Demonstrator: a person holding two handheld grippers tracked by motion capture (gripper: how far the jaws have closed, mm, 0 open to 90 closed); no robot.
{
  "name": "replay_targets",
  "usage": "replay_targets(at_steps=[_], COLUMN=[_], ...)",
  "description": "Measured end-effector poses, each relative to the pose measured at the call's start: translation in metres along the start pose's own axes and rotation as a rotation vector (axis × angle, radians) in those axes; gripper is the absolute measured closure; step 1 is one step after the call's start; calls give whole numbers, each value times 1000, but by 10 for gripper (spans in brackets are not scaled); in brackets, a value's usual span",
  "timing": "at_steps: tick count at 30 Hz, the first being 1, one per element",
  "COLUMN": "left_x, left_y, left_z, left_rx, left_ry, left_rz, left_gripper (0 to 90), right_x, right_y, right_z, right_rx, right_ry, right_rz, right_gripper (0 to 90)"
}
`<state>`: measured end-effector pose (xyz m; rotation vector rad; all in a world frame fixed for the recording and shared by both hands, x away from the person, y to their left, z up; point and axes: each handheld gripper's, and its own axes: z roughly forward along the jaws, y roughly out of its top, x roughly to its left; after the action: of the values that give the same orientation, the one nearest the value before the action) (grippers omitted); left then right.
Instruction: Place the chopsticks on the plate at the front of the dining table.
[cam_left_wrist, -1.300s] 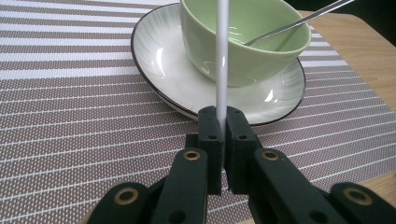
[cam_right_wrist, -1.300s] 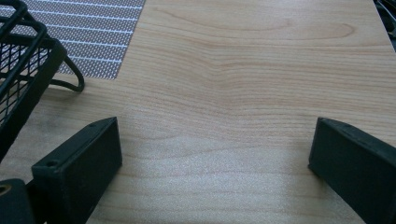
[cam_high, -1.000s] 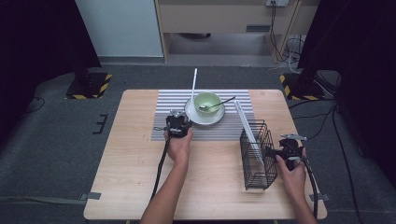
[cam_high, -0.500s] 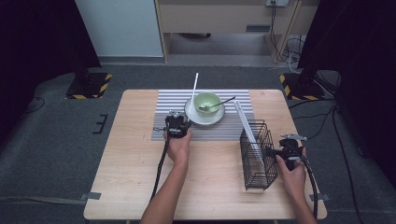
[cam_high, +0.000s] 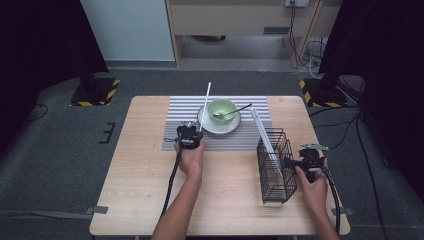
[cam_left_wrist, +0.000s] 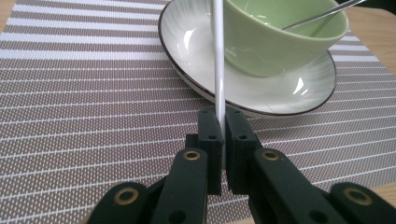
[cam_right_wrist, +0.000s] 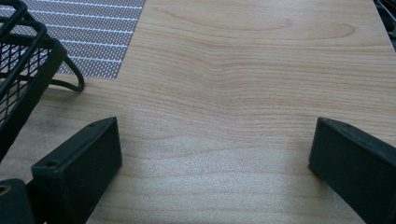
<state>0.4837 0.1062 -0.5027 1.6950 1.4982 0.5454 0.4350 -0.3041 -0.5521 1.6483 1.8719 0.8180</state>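
Since a second ago the thin white plastic chopstick (cam_high: 205, 102) has tipped slightly; both hands have held their places. The left gripper (cam_left_wrist: 222, 122) is clamped on its lower end over the striped grey placemat (cam_left_wrist: 93, 93), just beside the white saucer (cam_left_wrist: 299, 91) under the green bowl (cam_left_wrist: 275, 37). The right gripper (cam_right_wrist: 212, 154) rests wide open and empty beside the black wire basket (cam_high: 276, 167), so the carry step is in hand: next, probably lift clear of the saucer and swing to the basket, where another white chopstick (cam_high: 264, 135) leans.

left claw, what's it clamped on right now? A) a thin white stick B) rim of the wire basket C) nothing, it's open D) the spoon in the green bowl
A: in the left gripper view the left claw is shut on the thin white stick, which runs up past the plate and green bowl.
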Motion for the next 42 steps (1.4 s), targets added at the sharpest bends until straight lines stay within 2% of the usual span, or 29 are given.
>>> replay_targets(at_steps=[24,26,42], left_x=[3,3,-2], left_y=[-8,-10,-14], left_z=[7,8,14], left_rx=[24,27,54], left_ry=[16,16,18], left_rz=[-17,-27,-26], left_gripper=[864,864,864], right_x=[0,0,0], right_y=[0,0,0], right_z=[0,0,0], right_rx=[0,0,0], right_ry=[0,0,0], right_rz=[0,0,0], right_gripper=[25,25,25])
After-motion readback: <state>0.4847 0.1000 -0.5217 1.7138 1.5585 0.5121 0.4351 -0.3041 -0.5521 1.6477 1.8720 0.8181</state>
